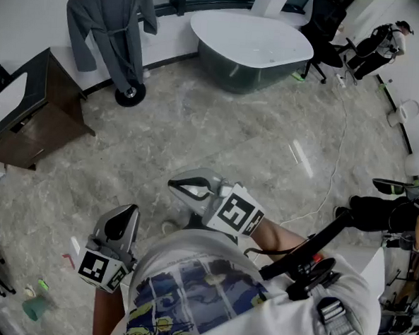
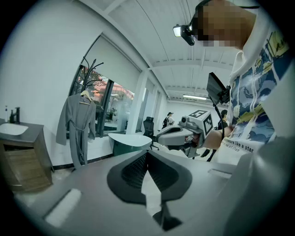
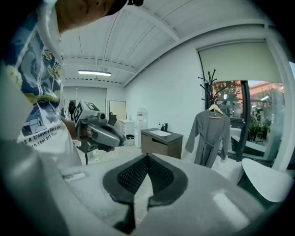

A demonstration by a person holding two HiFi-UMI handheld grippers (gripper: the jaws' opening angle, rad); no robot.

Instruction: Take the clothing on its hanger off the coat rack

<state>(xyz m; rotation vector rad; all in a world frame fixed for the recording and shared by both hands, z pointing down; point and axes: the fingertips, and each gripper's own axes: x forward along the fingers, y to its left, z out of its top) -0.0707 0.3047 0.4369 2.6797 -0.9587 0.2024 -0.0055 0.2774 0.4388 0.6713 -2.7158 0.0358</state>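
Robe position: the grey robe [image 1: 110, 27] hangs on a hanger [image 3: 214, 109] from the coat rack [image 3: 210, 85], by the window wall at the top left of the head view, well apart from both grippers
Robe axis: long axis vertical, collar at the top and hem near the floor; both sleeves hang straight down at the sides
Robe facing: the front, with its tied belt, turns into the room toward the person
Robe look: plain mid-grey cloth, wide sleeves, a belt knotted at the waist; the hanger is pale, and its hook sits among the rack's dark branching arms
Neighbours: a dark vanity cabinet [image 1: 36, 114] with a white basin stands to one side of the rack; a white bathtub [image 1: 251, 40] stands to the other; neither touches the robe
Open room: bare marbled floor [image 1: 218, 139] lies between the person and the rack; a thin white cable [image 1: 332, 171] runs across it on the right
Left gripper [image 2: 147, 156]: clenched, jaws together with nothing between them; held low by the person's body
Right gripper [image 3: 147, 159]: clenched likewise, empty; held ahead of the torso
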